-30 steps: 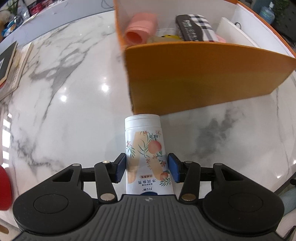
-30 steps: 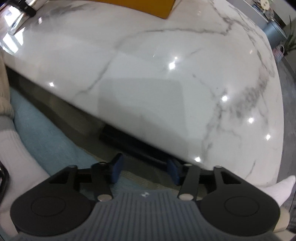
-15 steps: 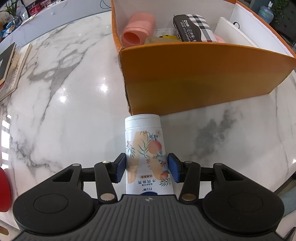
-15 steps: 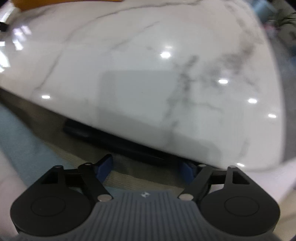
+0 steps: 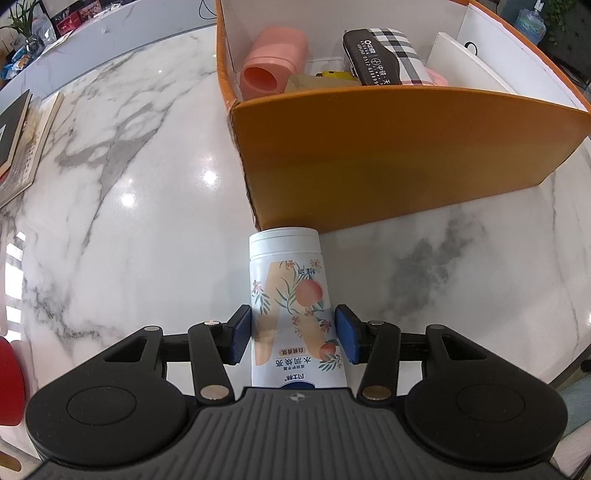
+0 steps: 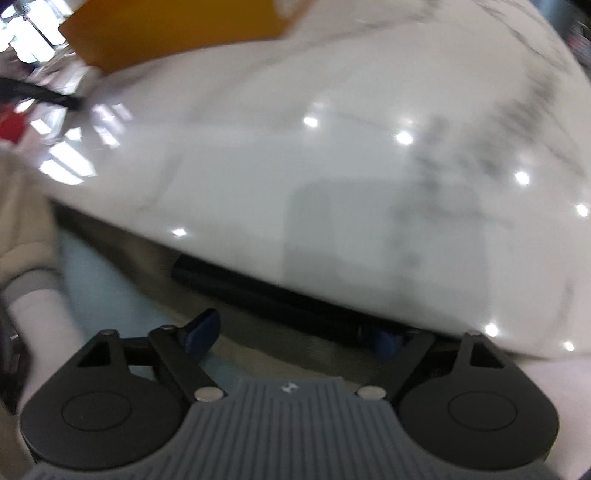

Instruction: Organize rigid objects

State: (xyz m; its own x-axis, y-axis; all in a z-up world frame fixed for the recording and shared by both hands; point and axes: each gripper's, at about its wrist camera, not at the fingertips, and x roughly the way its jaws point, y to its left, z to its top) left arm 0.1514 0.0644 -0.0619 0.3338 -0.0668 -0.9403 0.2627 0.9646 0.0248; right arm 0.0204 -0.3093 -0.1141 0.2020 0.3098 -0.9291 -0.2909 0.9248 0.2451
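Note:
My left gripper [image 5: 293, 334] is shut on a white tube with peach and flower print [image 5: 291, 299], its cap pointing at the near wall of the orange box [image 5: 388, 155]. The box holds a pink cup lying on its side [image 5: 273, 62], a plaid black case [image 5: 380, 55], a yellow item [image 5: 332, 75] and a white card [image 5: 469, 62]. My right gripper [image 6: 295, 334] is open and empty, held below the near edge of the marble table [image 6: 332, 166]. The orange box also shows in the blurred right wrist view [image 6: 177, 33] at top left.
Books [image 5: 18, 136] lie at the table's left edge, with a red object [image 5: 9, 380] at the lower left. A black bar [image 6: 266, 291] runs under the table edge. A person's sleeve and light blue trousers [image 6: 96, 273] are at the left.
My left gripper has lifted with the tube, so more of the box's inside shows. My right gripper has swung and opened wider; its view is now blurred.

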